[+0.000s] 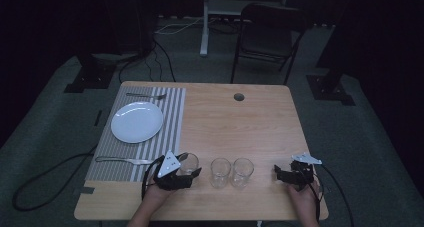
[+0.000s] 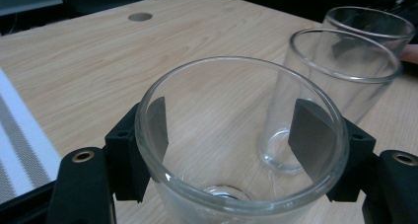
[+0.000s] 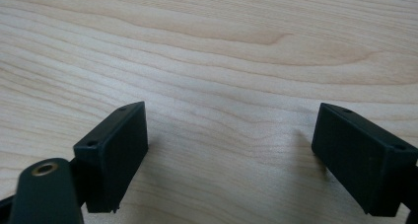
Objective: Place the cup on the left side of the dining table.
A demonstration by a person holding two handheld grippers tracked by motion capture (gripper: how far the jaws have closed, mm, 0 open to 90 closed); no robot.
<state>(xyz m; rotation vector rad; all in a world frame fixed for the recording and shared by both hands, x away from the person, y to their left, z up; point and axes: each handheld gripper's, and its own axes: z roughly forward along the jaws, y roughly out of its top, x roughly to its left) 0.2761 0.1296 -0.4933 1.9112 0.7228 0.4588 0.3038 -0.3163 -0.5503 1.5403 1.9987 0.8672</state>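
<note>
On the wooden surface (image 1: 225, 122), three clear drinking glasses stand in a row near the front edge. The left hand-held gripper (image 1: 186, 171) has its jaws set on either side of the leftmost glass (image 2: 236, 145), pads against its wall, grasping it. The middle glass (image 1: 220, 172) stands just to the right of that glass, and the third glass (image 1: 242, 172) stands beside the middle one. The right hand-held gripper (image 1: 280, 174) rests well right of the leftmost glass, beyond the row, its jaws spread wide over bare wood. A white plate (image 1: 137, 122) lies on a striped placemat (image 1: 170, 117) behind and left of the leftmost glass, between two forks (image 1: 122, 160).
</note>
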